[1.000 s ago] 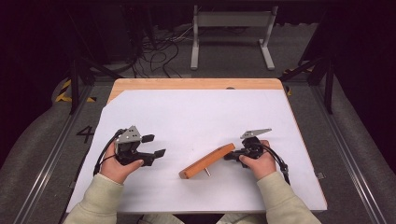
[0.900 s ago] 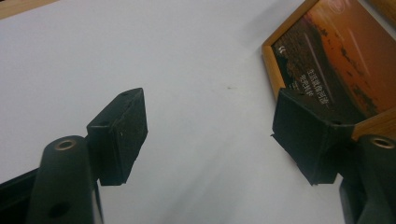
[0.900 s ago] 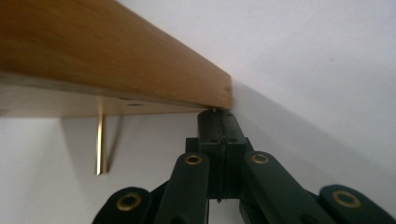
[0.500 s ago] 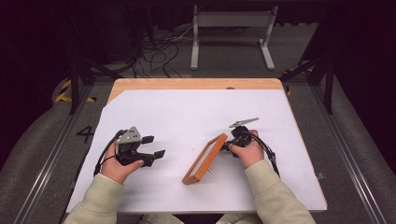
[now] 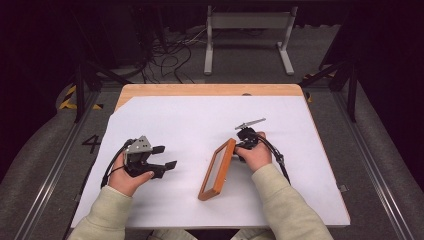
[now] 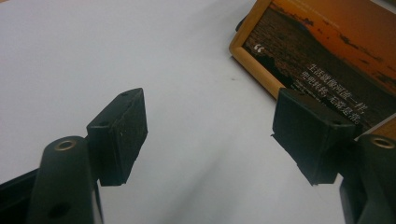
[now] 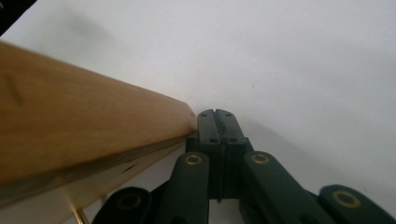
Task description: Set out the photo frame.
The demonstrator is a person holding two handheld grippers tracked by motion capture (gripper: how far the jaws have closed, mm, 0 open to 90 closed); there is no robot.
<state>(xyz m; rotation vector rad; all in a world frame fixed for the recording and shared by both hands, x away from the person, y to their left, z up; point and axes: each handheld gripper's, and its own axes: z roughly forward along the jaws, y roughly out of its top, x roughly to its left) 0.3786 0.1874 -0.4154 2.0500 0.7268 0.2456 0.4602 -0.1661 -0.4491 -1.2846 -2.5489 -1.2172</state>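
A wooden picture frame [image 5: 217,167] stands tilted on its long edge at the middle of the white sheet, its glass facing left. In the left gripper view the picture in the frame [image 6: 327,51] is an orange sunset with white text. My right gripper [image 5: 241,145] is at the frame's far upper corner. Its jaws are shut flush together [image 7: 217,116], with the frame's wooden edge [image 7: 70,126] touching the left jaw. I cannot see anything between them. My left gripper [image 5: 167,156] rests to the frame's left, open and empty [image 6: 210,130], pointing toward the frame.
A white sheet [image 5: 200,120] covers the wooden table [image 5: 200,90], whose back edge shows bare. Beyond the table are cables [image 5: 175,55] on the floor and a grey metal stand [image 5: 247,30]. Free room lies across the far half of the sheet.
The frame has gone from lying nearly flat to standing up on its edge, turned lengthwise. My right gripper moved forward and left with it. The left gripper stayed put.
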